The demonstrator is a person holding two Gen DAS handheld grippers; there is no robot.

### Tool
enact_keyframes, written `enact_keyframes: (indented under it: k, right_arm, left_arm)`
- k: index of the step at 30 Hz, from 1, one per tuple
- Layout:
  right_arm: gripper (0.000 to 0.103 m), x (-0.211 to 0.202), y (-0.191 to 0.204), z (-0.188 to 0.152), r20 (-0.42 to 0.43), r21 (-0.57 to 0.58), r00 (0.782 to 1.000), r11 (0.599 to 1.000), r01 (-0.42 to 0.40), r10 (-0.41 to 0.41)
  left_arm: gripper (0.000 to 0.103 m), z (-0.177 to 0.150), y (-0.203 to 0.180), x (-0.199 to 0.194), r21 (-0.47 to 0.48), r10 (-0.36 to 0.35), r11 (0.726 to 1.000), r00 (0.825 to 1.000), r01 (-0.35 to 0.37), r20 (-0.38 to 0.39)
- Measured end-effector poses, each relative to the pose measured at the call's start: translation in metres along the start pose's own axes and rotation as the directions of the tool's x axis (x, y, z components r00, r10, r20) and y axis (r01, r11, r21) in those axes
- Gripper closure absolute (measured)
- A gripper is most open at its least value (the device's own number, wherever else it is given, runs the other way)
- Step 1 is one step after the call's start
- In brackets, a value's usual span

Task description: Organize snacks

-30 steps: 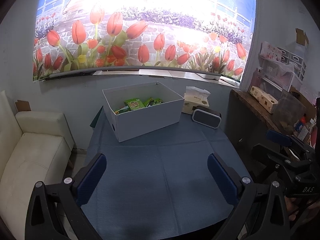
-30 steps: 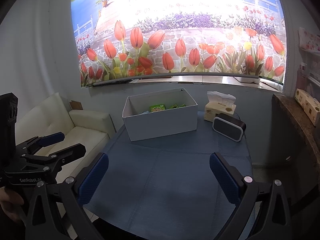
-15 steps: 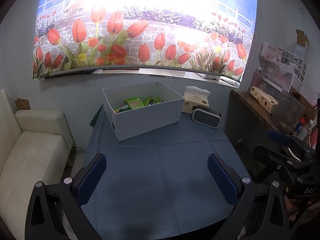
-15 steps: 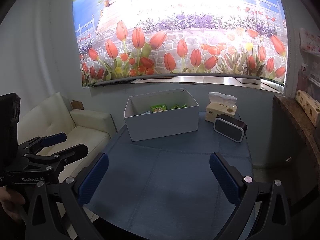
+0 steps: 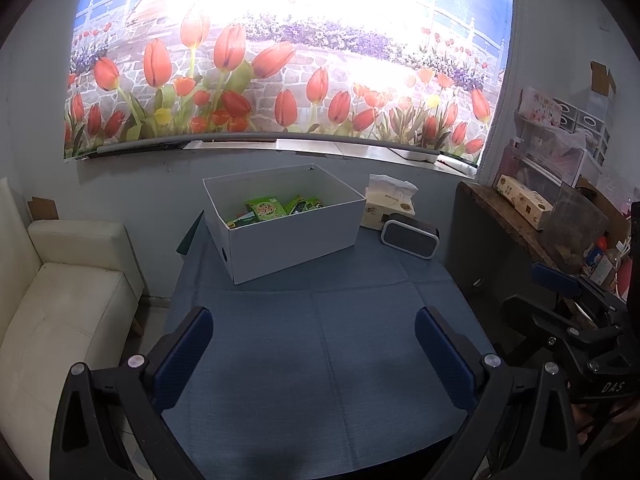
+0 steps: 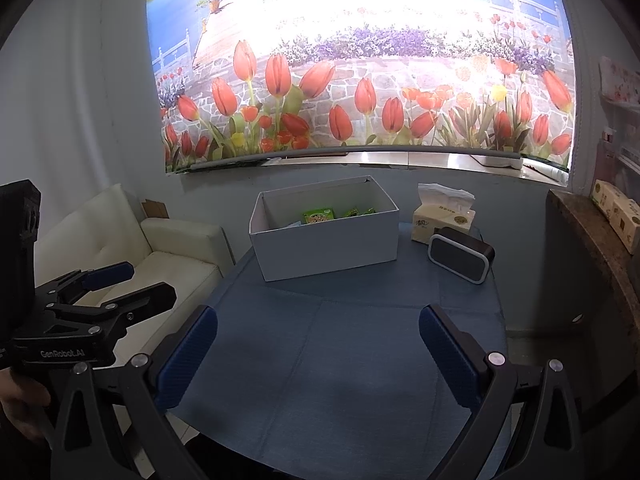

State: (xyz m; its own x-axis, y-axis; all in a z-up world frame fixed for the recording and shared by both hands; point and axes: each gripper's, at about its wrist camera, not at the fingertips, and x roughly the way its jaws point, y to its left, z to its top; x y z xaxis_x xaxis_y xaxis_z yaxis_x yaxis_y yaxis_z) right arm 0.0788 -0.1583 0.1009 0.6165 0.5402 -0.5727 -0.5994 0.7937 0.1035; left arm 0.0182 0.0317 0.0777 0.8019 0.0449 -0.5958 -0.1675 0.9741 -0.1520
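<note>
I see a white box (image 5: pixel 296 236) holding green snack packs (image 5: pixel 266 210) on a dark blue cloth (image 5: pixel 320 360), a cream sofa (image 5: pixel 60 300), a beige tissue box (image 5: pixel 386 214), and a wall picture (image 5: pixel 280 80) with red tulips.

In front of me a table (image 5: pixel 320 380) under blue cloth fills the lower middle of the frame. At its far edge, centre frame, a white box (image 5: pixel 292 240) stands on the cloth. To its right sit a tissue pack (image 5: pixel 386 210) and, just in front of that, a speaker (image 5: pixel 408 236).
</note>
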Motion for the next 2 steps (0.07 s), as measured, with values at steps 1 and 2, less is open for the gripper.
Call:
enact_keyframes:
  k: [1, 2]
  right_arm:
    - [0.000, 0.0002, -0.0002, 0.0000, -0.001, 0.002, 1.000, 1.000, -0.002, 0.002]
    - [0.000, -0.0001, -0.0003, 0.0001, -0.001, 0.003, 1.000, 1.000, -0.003, 0.003]
  left_arm:
    - [0.000, -0.0002, -0.0002, -0.0007, -0.001, 0.001, 1.000, 1.000, -0.001, 0.002]
    - [0.000, 0.0000, -0.0009, -0.0012, 0.004, -0.002, 1.000, 1.000, 0.002, 0.002]
